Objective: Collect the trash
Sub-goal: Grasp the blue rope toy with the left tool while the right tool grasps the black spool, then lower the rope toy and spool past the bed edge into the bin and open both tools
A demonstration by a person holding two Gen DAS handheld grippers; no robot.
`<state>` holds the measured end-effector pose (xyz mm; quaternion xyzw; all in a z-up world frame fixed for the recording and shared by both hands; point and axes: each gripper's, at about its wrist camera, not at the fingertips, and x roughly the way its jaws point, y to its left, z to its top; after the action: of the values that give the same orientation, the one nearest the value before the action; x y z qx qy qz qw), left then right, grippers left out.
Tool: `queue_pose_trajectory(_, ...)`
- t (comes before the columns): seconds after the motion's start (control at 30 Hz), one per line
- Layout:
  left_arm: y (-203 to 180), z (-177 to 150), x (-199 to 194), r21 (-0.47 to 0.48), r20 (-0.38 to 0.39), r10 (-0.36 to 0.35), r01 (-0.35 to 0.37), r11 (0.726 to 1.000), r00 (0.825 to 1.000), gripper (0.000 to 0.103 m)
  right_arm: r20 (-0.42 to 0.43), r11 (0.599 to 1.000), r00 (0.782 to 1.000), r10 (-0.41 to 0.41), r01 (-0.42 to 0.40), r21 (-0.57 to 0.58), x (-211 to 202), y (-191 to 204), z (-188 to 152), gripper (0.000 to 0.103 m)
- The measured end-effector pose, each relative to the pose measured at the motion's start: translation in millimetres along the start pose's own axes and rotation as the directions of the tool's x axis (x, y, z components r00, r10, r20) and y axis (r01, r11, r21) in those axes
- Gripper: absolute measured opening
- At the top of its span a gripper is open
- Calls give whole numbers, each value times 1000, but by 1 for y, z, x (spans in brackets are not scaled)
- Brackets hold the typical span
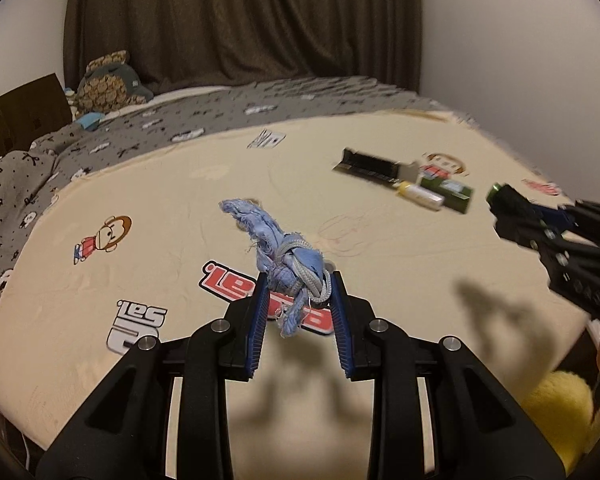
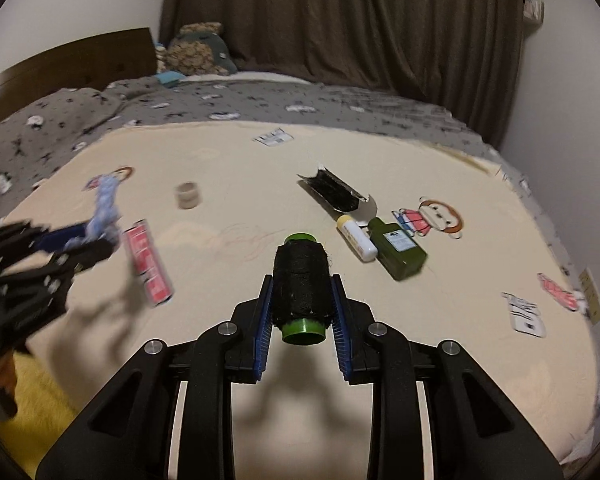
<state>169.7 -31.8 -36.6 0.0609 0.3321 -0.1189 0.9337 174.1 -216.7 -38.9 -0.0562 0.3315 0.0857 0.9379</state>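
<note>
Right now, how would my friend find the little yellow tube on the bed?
Look at the cream sheet on the bed, near the monkey cartoon. Beside the green bottle lies the yellow tube. It is the only pale, round stick there; its neighbours are dark.

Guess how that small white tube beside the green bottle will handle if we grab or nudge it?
The white tube looks round and smooth, so a nudge probably rolls it. It touches the green bottle, which may block rolling that way. Small and plastic-looking: likely light, possibly slippery between pads.
</note>
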Motion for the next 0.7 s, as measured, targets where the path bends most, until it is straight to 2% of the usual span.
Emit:
queue_pose_trajectory(0.2, -14, -16, -50, 41, 69, -34, 32, 999, 997, 28, 79, 999, 997, -9, 13, -48, -69, 11, -30, 28)
queue_pose_trajectory(0.37, -29, -39, -79, 87, 94, -38, 30, 996, 995, 28, 128, 999, 992, 13, -9, -34, -100, 16, -59, 28)
queue_pose_trajectory(0.53, -34, -74, -95, 87, 79, -20, 13, 996, 997, 29, 120, 999, 992, 50, -49, -9, -109, 28, -90, 28)
queue_pose_trajectory(0.7, -33, -111, -101, 72, 46, -6, 2, 997, 999, 29, 44, 992, 992, 119, -121, 46, -100, 40, -131, 28)
